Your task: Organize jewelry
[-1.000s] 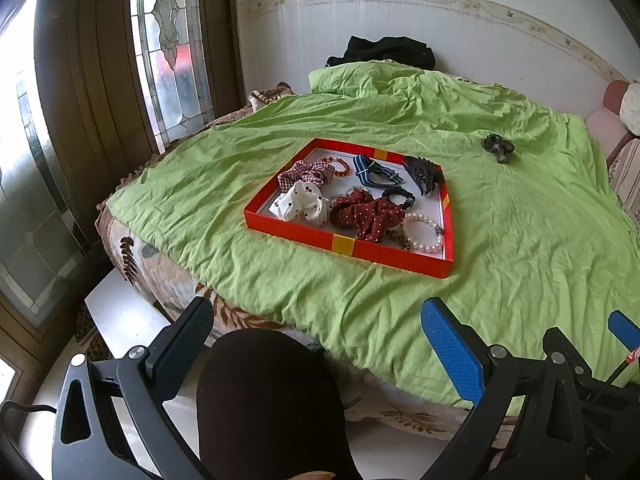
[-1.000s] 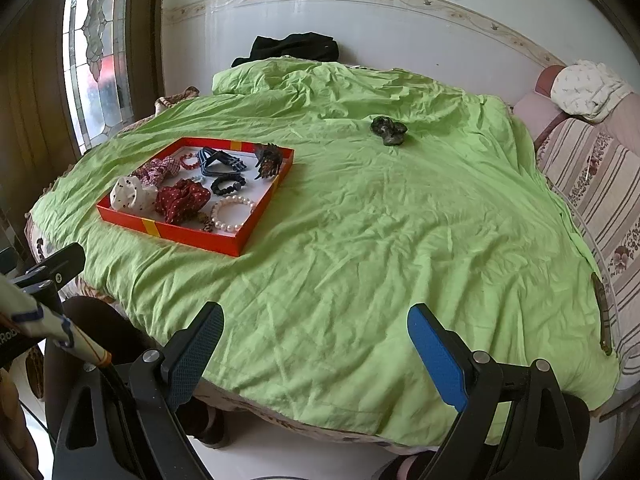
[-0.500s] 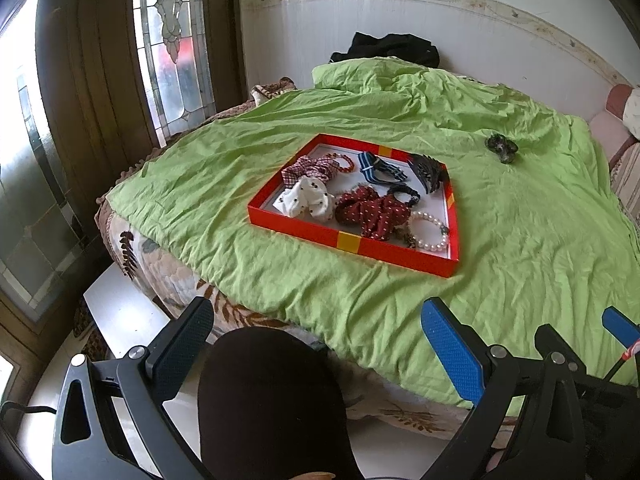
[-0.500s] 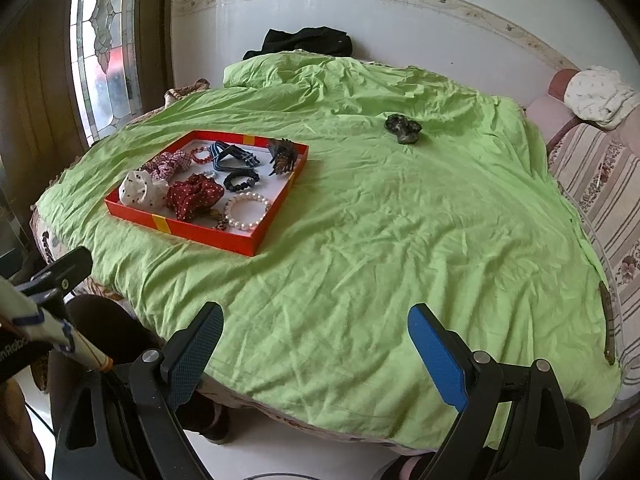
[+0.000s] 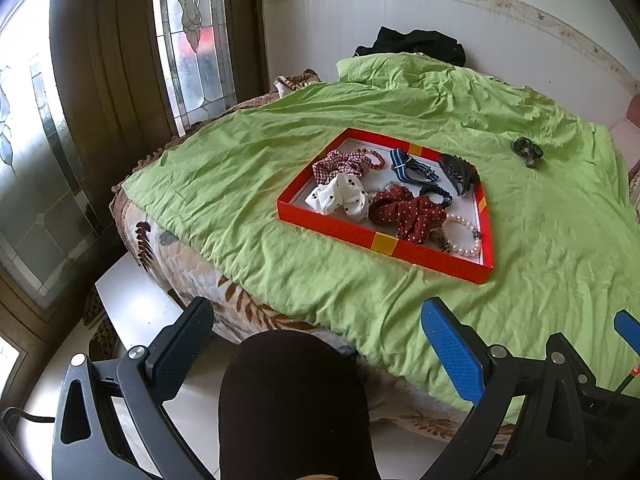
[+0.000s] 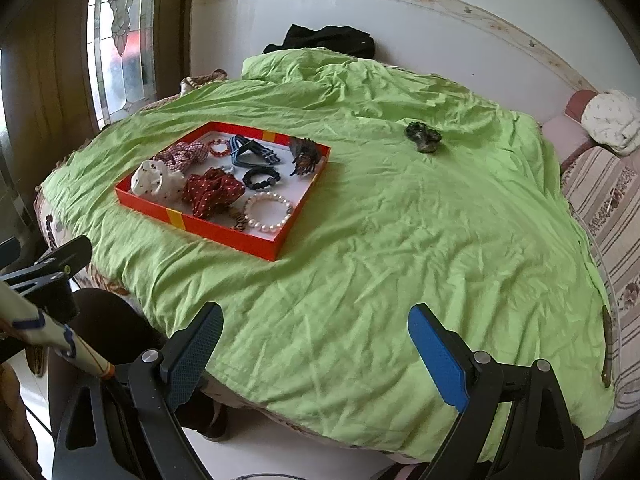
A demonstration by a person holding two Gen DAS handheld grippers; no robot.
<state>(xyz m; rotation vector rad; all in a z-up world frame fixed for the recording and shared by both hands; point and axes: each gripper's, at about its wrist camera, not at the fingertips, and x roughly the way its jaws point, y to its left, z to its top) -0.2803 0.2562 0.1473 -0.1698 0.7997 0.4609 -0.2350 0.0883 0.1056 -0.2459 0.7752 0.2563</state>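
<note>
A red tray point(image 5: 382, 243) point(image 6: 192, 222) lies on the green bedspread point(image 5: 240, 184) point(image 6: 420, 240). In it are scrunchies, a pearl bracelet point(image 5: 466, 236) point(image 6: 267, 211), a red bead bracelet point(image 6: 218, 147), a dark hair claw point(image 5: 458, 172) point(image 6: 305, 155) and a black hair tie point(image 6: 262, 178). A dark hair clip point(image 5: 527, 151) point(image 6: 423, 135) lies alone on the bedspread, far right of the tray. My left gripper point(image 5: 318, 332) is open and empty over the bed's near edge. My right gripper point(image 6: 316, 340) is open and empty above the bedspread's near part.
A stained-glass window point(image 5: 196, 36) and wooden frame stand left. A black garment point(image 6: 328, 40) lies at the head of the bed. A striped sofa point(image 6: 604, 200) with a white bundle point(image 6: 610, 120) is on the right. My dark-clad knee point(image 5: 292, 400) is below the left gripper.
Both grippers have moved a little to the left and closer to the bed; the tray sits further right in both views. Nothing was taken hold of.
</note>
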